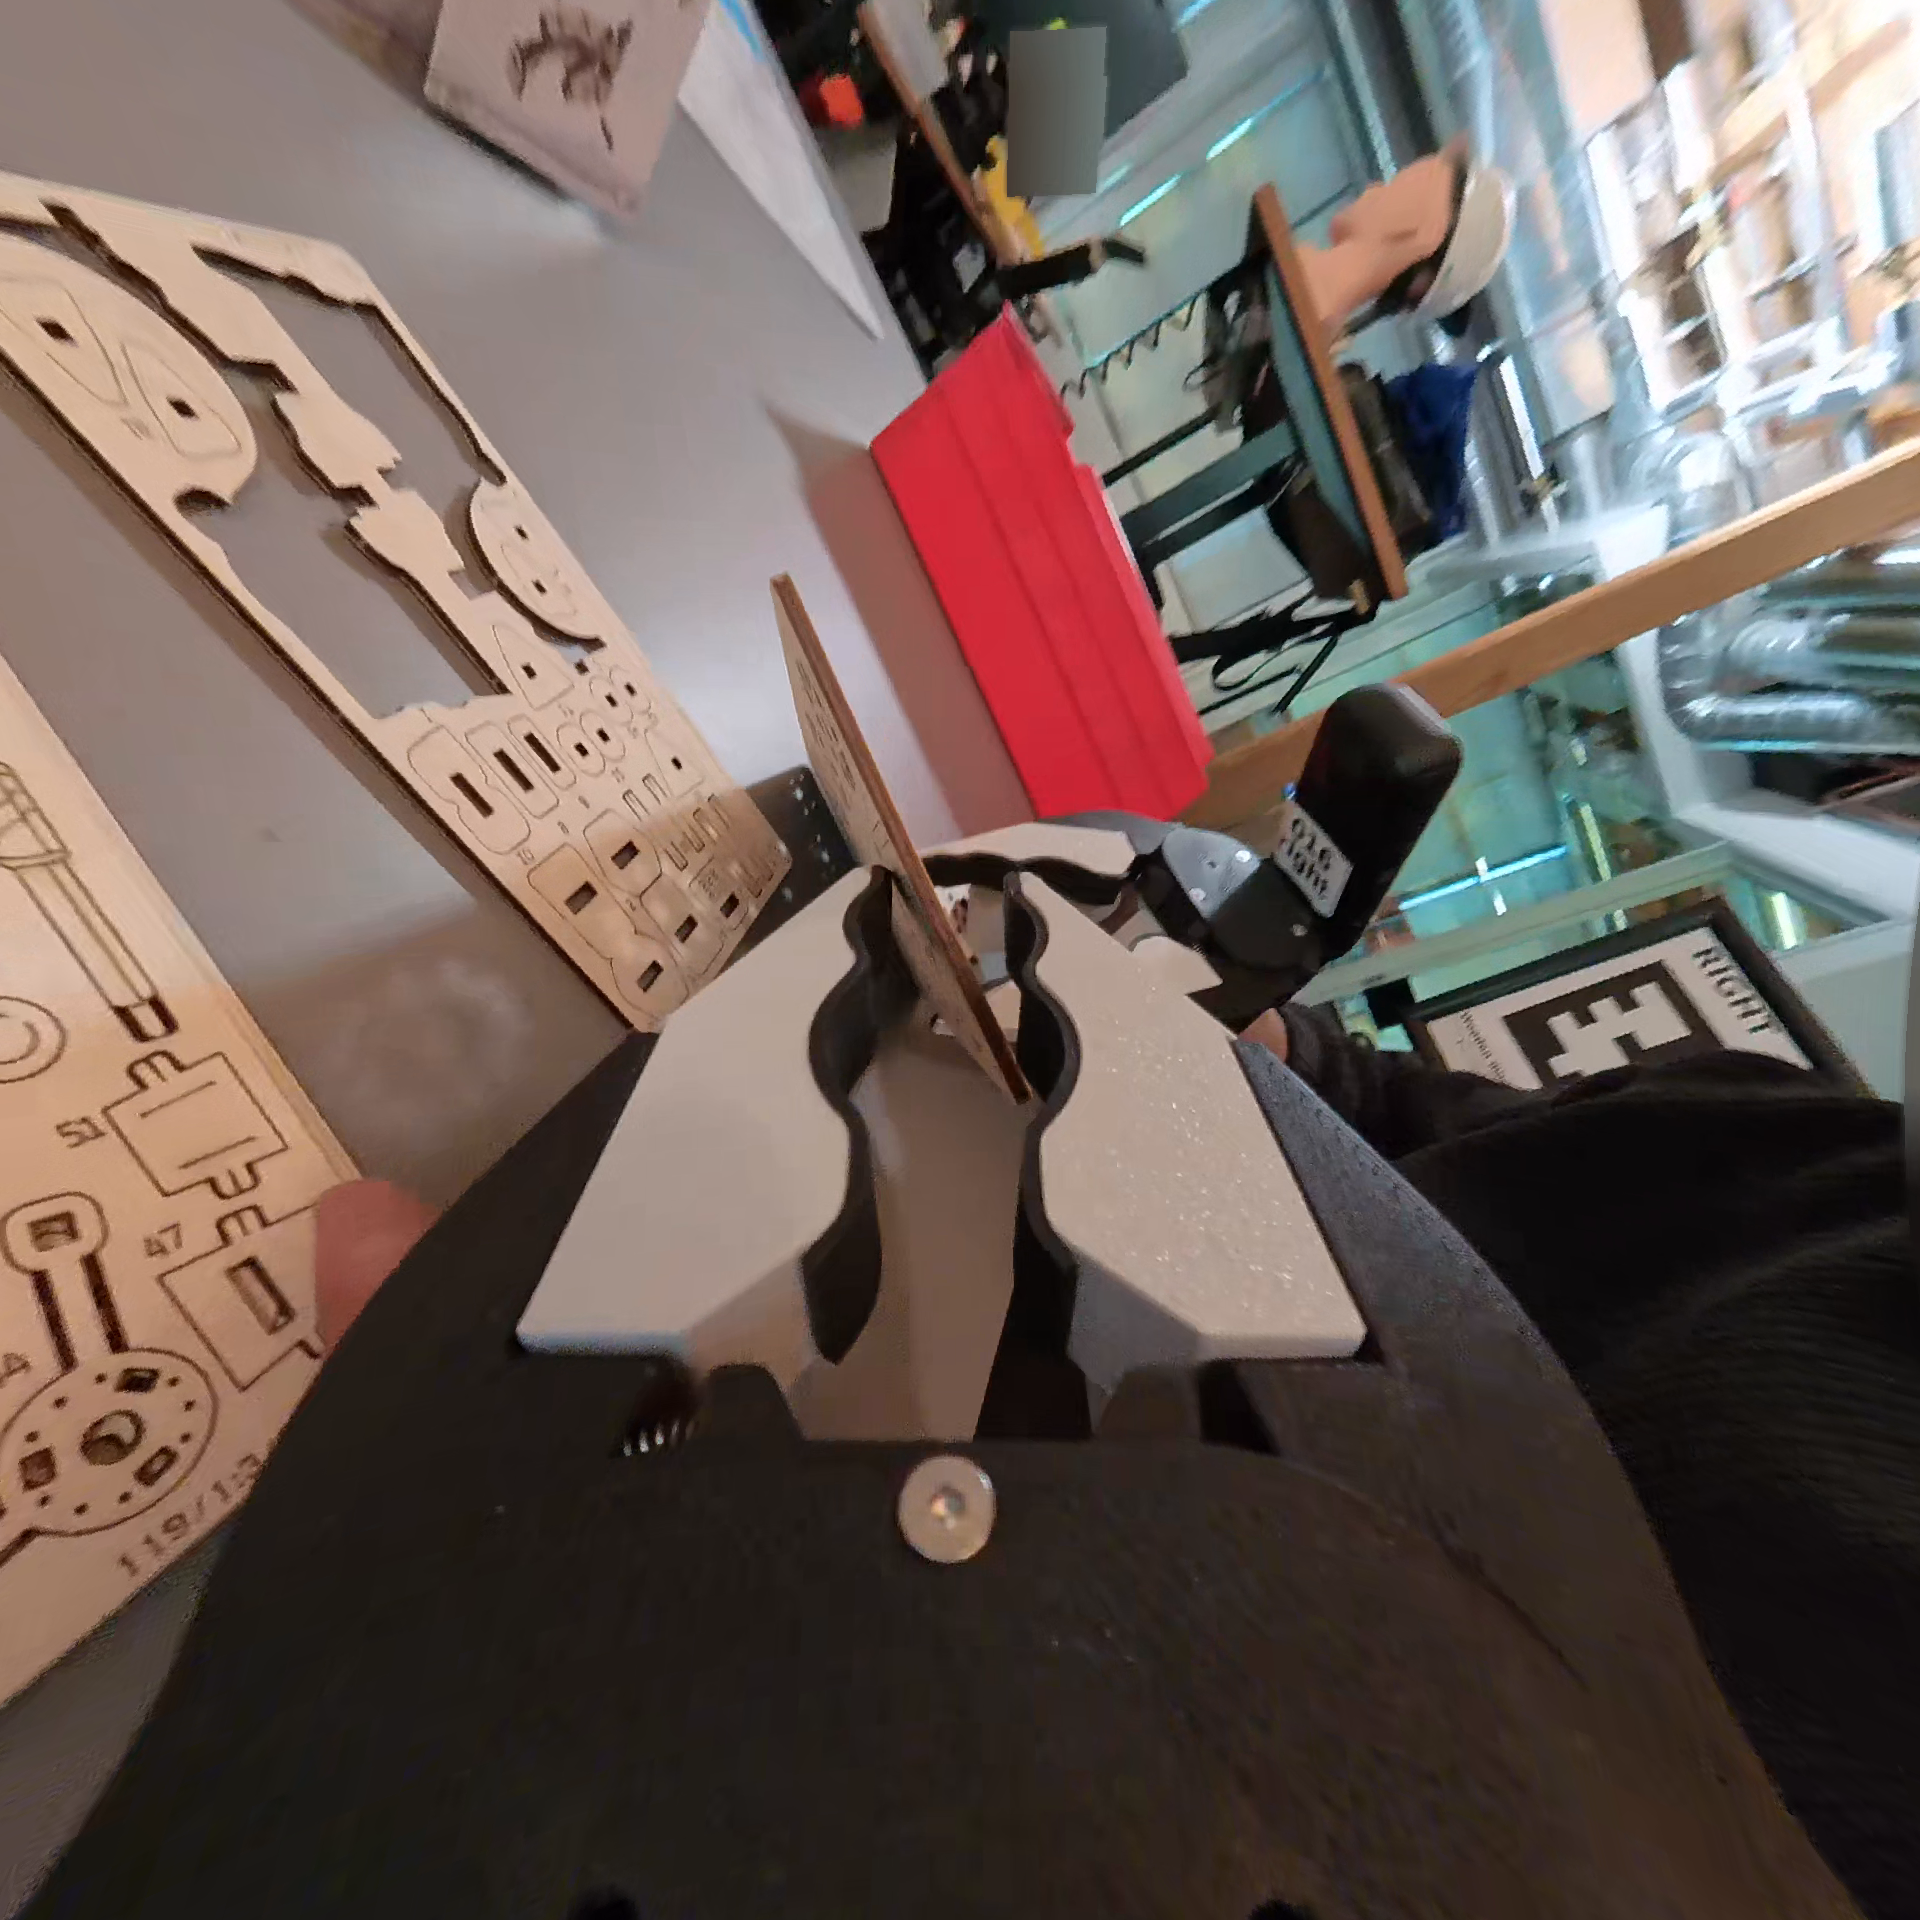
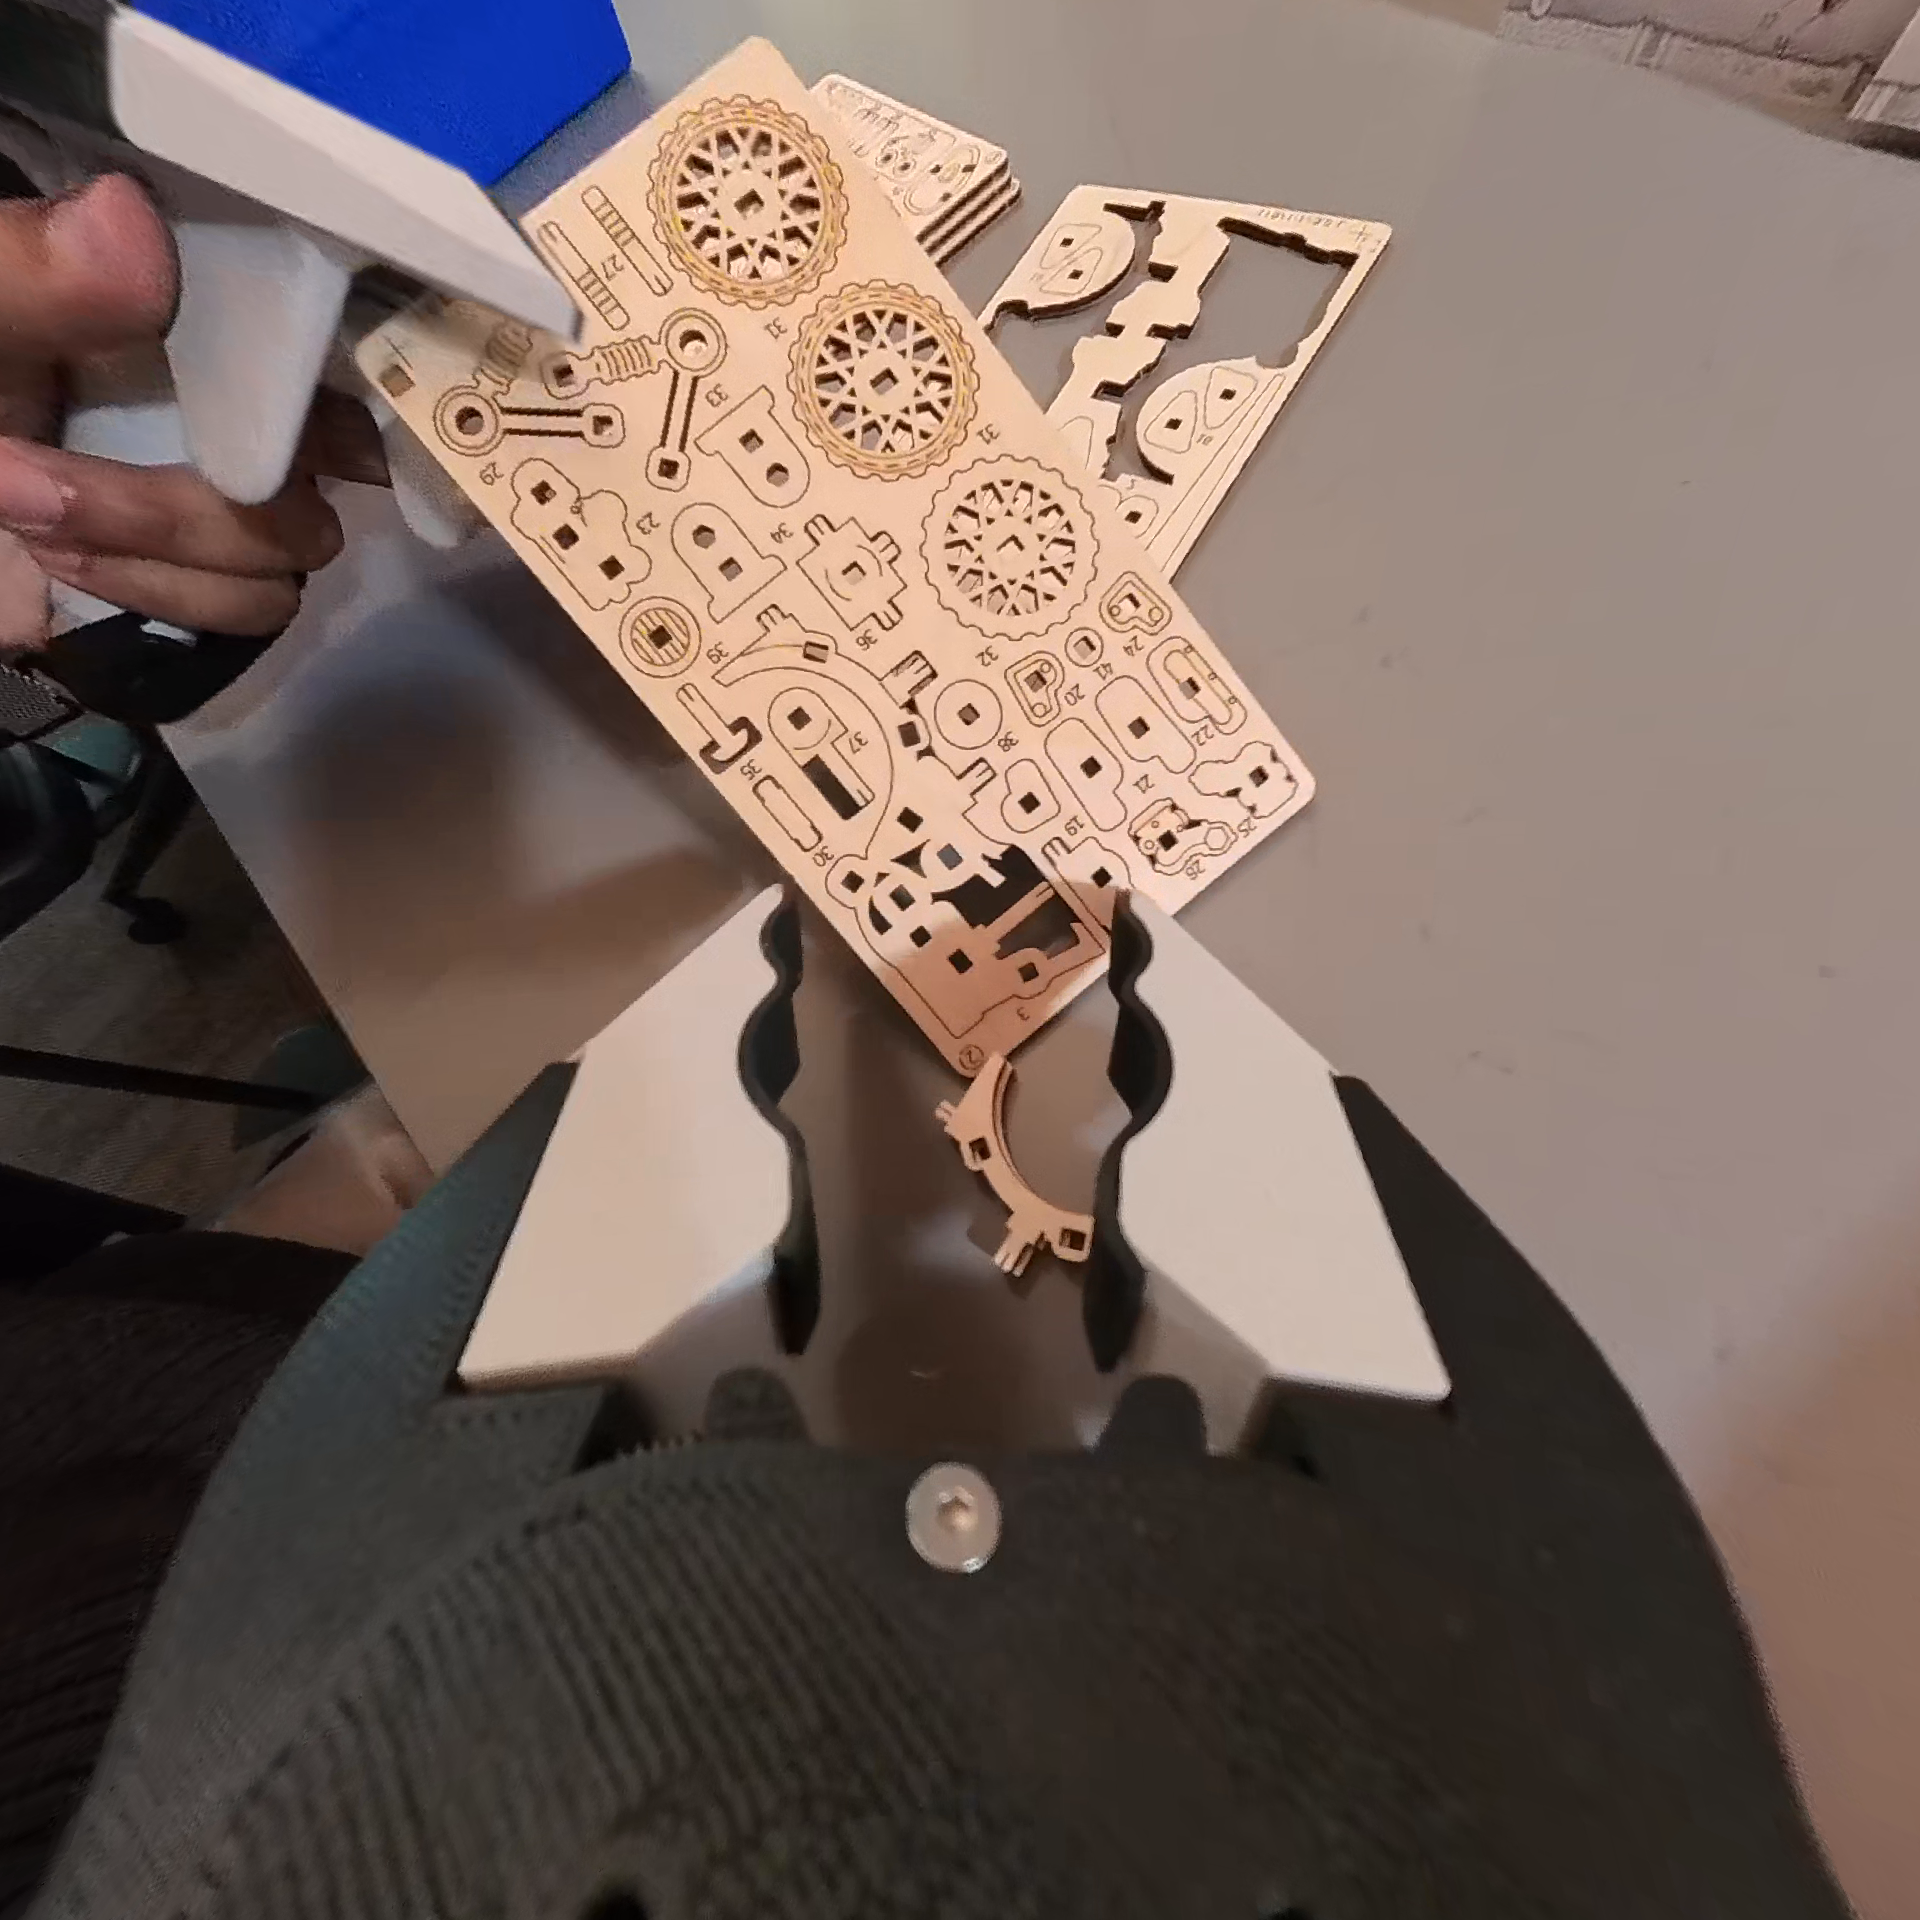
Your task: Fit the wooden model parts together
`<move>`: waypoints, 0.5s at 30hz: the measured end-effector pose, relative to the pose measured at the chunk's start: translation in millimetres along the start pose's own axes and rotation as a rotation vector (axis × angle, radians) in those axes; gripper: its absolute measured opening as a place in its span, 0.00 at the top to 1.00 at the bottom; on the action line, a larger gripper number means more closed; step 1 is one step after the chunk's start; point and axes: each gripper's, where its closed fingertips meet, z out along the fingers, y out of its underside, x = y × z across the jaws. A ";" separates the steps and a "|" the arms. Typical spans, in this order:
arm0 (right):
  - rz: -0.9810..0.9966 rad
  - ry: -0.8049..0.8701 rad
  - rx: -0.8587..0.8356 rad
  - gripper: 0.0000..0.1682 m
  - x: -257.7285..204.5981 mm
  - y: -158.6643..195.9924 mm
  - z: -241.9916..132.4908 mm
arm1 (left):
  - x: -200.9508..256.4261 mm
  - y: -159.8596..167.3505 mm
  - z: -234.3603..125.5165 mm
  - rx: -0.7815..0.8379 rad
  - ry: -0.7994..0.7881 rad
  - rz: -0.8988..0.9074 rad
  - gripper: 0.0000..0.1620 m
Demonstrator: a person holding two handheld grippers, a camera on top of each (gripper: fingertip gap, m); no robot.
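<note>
A wooden parts sheet with laser-cut wheels and small parts is held tilted above the grey table. My left gripper is shut on one end of it; the sheet shows edge-on between its fingers. In the right wrist view the left gripper grips the sheet's far left corner. My right gripper is open, with the sheet's near end between its fingertips. A small curved wooden part shows loose between the right jaws, below the sheet's corner. The right gripper also shows beyond the sheet in the left wrist view.
A sheet with large cut-outs and a stack of sheets lie farther back. In the left wrist view that cut-out sheet and another sheet lie to the left, a red box behind. The table edge runs along the left. My hands' fingertips stand some 11 cm from each other.
</note>
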 end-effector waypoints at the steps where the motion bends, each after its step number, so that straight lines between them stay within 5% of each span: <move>1: -0.012 0.005 0.000 0.65 -0.2 0.2 0.2 | -1.2 3.7 2.8 -0.019 -0.017 0.008 0.91; 8: -0.031 -0.040 0.037 0.66 -10.0 -4.3 -1.4 | -5.4 -4.8 -3.8 0.032 -0.042 -0.004 0.97; 15: -0.076 -0.098 0.122 0.71 -29.2 -15.5 -16.1 | -2.9 -50.9 -42.2 0.348 -0.035 -0.024 1.00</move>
